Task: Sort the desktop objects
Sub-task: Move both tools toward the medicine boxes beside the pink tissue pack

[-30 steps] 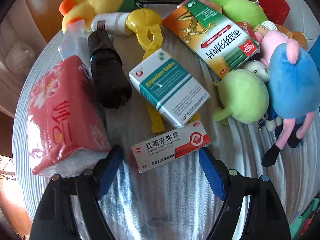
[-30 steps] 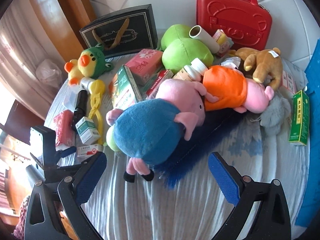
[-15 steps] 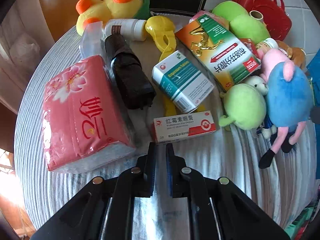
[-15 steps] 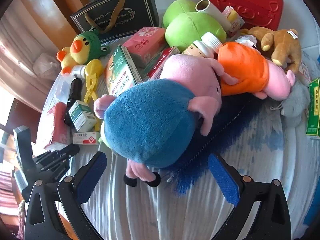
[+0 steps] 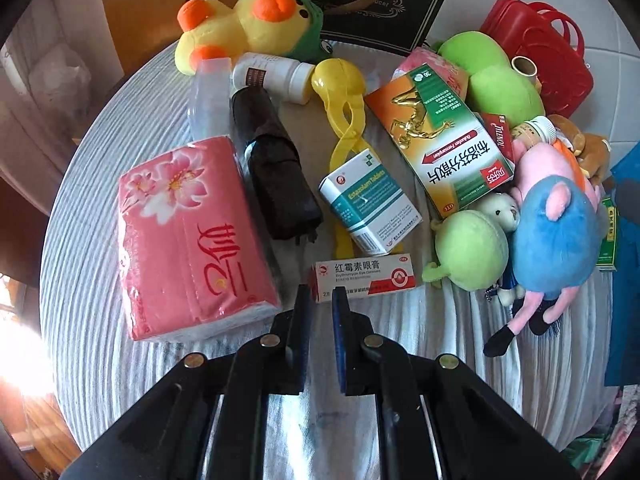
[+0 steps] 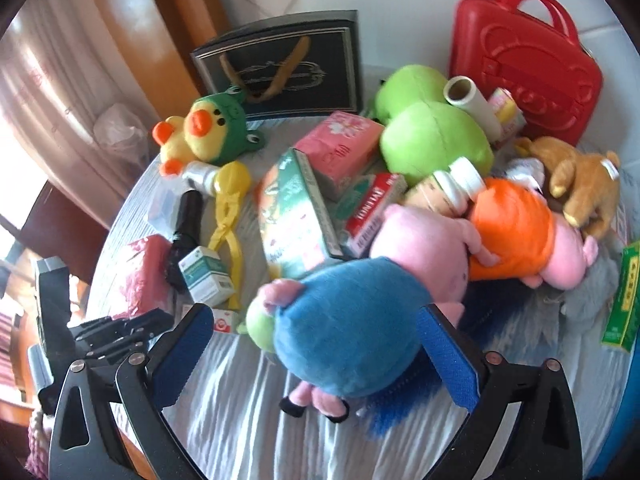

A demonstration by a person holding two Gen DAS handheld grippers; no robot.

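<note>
Toys [image 6: 352, 332] and medicine boxes [image 5: 370, 204] crowd a round cloth-covered table [image 5: 132, 364] by a tiled wall [image 6: 400, 8].

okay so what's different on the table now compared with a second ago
The left gripper went from wide open to nearly shut, its tips at the near edge of the red-and-white ointment box; a firm grip isn't clear. The right gripper moved in around the blue-dressed pig plush, jaws open. Everything else stayed put.

Left gripper [image 5: 320, 300]: black angular linkage arms, round brass-coloured rivets, flat jaws faced with blue pads. Right gripper [image 6: 320, 344]: same black frame, silver rivets, textured blue pads [image 6: 448, 356] on jaws.
</note>
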